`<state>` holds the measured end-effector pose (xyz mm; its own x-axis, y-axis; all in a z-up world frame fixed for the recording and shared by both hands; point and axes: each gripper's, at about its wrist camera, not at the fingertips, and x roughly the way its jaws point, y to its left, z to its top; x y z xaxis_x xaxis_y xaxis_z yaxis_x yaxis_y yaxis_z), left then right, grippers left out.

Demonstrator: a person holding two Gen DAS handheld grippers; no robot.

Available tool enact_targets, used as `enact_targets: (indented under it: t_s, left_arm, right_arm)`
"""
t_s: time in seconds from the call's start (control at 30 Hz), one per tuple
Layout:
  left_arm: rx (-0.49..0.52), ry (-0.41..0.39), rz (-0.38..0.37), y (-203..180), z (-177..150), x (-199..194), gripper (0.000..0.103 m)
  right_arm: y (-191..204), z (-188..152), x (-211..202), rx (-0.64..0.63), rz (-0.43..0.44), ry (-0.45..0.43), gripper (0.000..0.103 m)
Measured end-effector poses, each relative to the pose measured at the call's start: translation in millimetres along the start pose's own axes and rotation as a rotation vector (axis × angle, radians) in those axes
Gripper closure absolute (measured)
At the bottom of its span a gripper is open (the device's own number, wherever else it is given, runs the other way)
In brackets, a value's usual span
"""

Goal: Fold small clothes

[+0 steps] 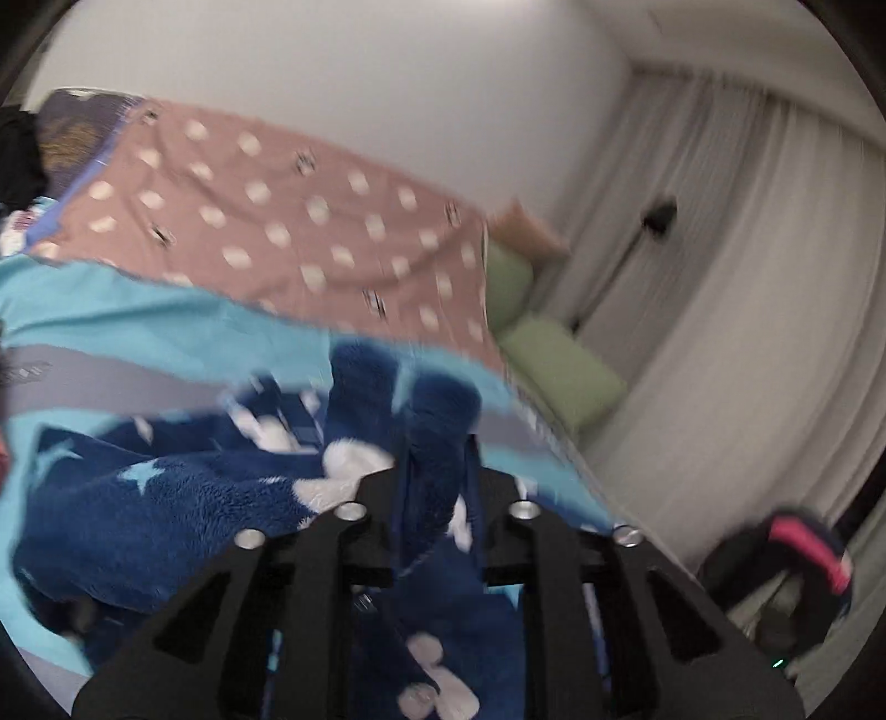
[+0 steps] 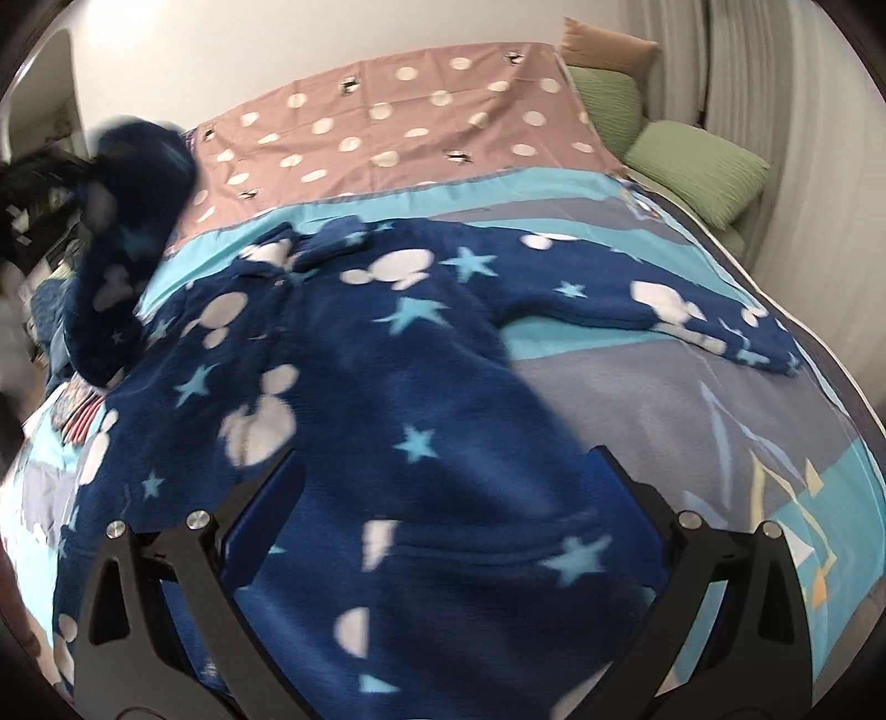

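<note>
Right wrist view is showing the fleece top (image 2: 387,360), navy with white blobs and pale blue stars, lying spread across the bedspread (image 2: 692,399), its collar toward the far side and one sleeve (image 2: 664,310) stretching out flat to the right. The other sleeve (image 2: 127,232) is hanging lifted and blurred at the left edge of this view, raised above the bed. The right gripper (image 2: 443,487) is hovering over the near hem of the top with its fingers (image 2: 266,498) standing wide apart, gripping nothing; the fabric is lying below and between them. Whether the fingers are touching the cloth cannot be told.

Left wrist view is looking along the left gripper (image 1: 434,487), whose fingers (image 1: 376,487) are drawn close together and are clamping a fold of the same navy fleece (image 1: 432,432), which is rising bunched between them. More of the top (image 1: 183,515) is sagging to the left beneath it, over the turquoise and grey bands of the bedspread (image 1: 111,332).

Beyond, the pink dotted sheet (image 2: 415,122) is covering the far part of the bed, two green pillows (image 2: 698,166) and a tan one (image 2: 609,47) are sitting at the far right corner, and pale curtains (image 1: 747,304) are hanging along the wall
</note>
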<state>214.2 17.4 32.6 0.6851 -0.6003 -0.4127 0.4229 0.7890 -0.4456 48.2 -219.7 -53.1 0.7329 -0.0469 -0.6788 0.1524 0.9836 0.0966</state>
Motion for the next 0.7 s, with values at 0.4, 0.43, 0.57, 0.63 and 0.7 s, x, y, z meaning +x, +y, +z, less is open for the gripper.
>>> enact_targets:
  t_s: [0.4, 0.43, 0.57, 0.63, 0.7]
  left_arm:
    - [0.33, 0.097, 0.402, 36, -87, -35, 0.03]
    - [0.316, 0.093, 0.46, 48, -88, -46, 0.03]
    - [0.198, 0.142, 0.689, 111, -97, -74, 0.03]
    - [0.131, 0.164, 0.71, 135, -98, -75, 0.03]
    - [0.084, 0.181, 0.716, 154, -98, -70, 0.03]
  right_arm:
    - [-15, 42, 12, -0.034, 0.273, 0.039, 0.02]
    - [-11, 48, 18, -0.044, 0.328, 0.044, 0.023]
    - [19, 74, 64, -0.029, 0.549, 0.193, 0.027]
    - [38, 80, 90, -0.007, 0.588, 0.274, 0.028]
    - [50, 82, 117, 0.046, 0.583, 0.348, 0.028]
